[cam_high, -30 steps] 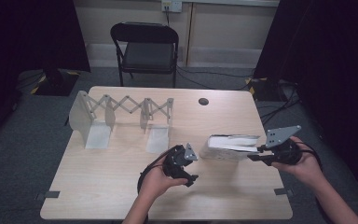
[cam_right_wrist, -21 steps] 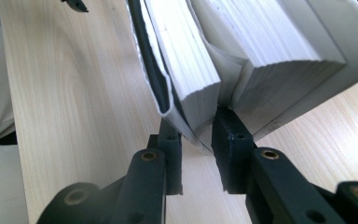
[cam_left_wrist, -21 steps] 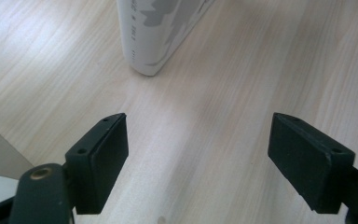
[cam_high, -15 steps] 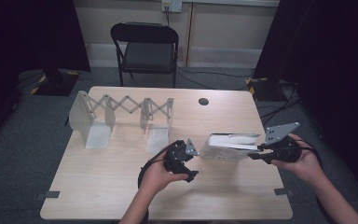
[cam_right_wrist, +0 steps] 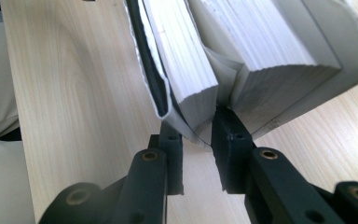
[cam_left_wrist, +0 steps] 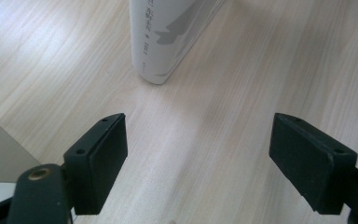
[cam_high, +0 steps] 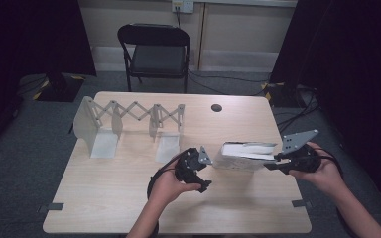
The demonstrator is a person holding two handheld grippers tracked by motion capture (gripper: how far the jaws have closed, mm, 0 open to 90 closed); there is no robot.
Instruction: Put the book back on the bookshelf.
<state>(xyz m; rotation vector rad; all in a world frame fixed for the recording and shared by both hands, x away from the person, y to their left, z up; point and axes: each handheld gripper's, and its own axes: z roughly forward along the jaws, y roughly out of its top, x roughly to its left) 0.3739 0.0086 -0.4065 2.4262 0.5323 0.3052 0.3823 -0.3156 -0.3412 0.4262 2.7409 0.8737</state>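
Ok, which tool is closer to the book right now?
Right. The right tool is shut on part of the book at its right end, pages fanned above the jaws. The left tool is open, just short of the book's spine end, not touching.

Both forearms come in from the near edge of the light wooden table (cam_high: pixel 129 198). The left gripper (cam_high: pixel 198 171) sits just left of the thick white paperback book (cam_high: pixel 243 154), jaws spread wide with nothing between them, aimed at its spine. The right gripper (cam_high: pixel 270 166) is at the book's right end, jaws clamped tight on a section of pages, hand wrapped round its body.
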